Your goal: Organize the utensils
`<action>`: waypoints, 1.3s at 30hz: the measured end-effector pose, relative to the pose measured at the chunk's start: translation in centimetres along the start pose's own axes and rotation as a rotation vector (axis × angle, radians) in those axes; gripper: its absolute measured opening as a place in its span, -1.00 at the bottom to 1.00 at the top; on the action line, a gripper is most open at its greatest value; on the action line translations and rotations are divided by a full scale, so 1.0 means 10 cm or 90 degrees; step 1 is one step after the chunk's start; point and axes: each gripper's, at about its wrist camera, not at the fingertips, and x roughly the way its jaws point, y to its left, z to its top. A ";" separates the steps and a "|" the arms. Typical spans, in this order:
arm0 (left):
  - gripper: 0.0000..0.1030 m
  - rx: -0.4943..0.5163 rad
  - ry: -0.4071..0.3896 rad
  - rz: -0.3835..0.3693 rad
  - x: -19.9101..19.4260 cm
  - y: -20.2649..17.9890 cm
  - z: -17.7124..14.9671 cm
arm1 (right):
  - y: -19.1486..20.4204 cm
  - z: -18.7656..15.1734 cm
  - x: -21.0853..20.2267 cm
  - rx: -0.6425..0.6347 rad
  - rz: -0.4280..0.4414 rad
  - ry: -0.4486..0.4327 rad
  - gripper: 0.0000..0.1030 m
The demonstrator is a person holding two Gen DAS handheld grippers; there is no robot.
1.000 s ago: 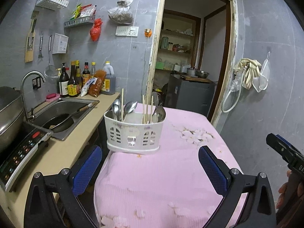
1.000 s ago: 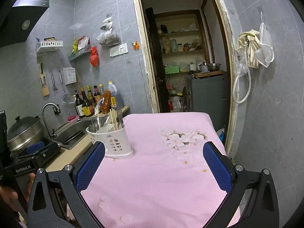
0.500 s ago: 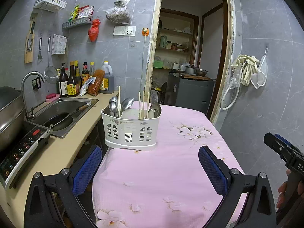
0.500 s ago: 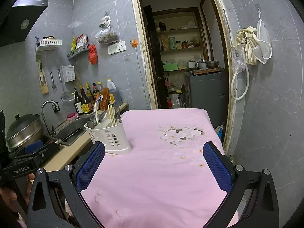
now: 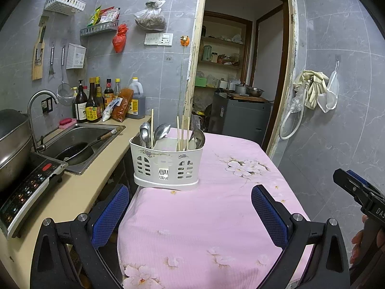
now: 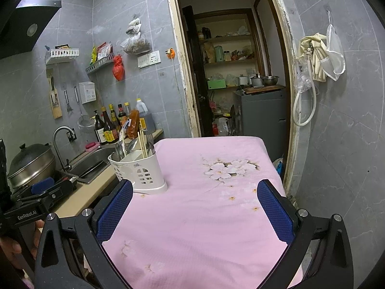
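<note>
A white slotted utensil holder (image 5: 167, 166) stands at the left edge of the pink floral table (image 5: 216, 207). It holds metal spoons (image 5: 161, 131) and wooden chopsticks (image 5: 182, 132). It also shows in the right wrist view (image 6: 139, 168), left of centre. My left gripper (image 5: 190, 213) is open and empty, held back from the holder above the table's near part. My right gripper (image 6: 195, 208) is open and empty above the table, right of the holder.
A beige counter (image 5: 72, 192) left of the table carries a sink with a pan (image 5: 77, 153), an induction cooker (image 5: 26, 183), a large pot (image 6: 31, 163) and sauce bottles (image 5: 91, 106). A doorway (image 5: 240, 84) opens behind the table. A tiled wall (image 6: 349, 144) runs close on the right.
Both grippers have drawn back from the holder, so it looks smaller and more of the table shows. Both stay open and empty.
</note>
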 end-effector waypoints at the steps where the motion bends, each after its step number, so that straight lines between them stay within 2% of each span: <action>1: 0.99 0.000 0.000 0.000 0.00 0.01 0.00 | 0.00 0.00 0.00 -0.001 0.001 0.001 0.97; 39: 0.99 -0.006 -0.003 -0.001 -0.04 0.11 0.00 | 0.14 -0.08 -0.02 -0.006 0.002 0.008 0.97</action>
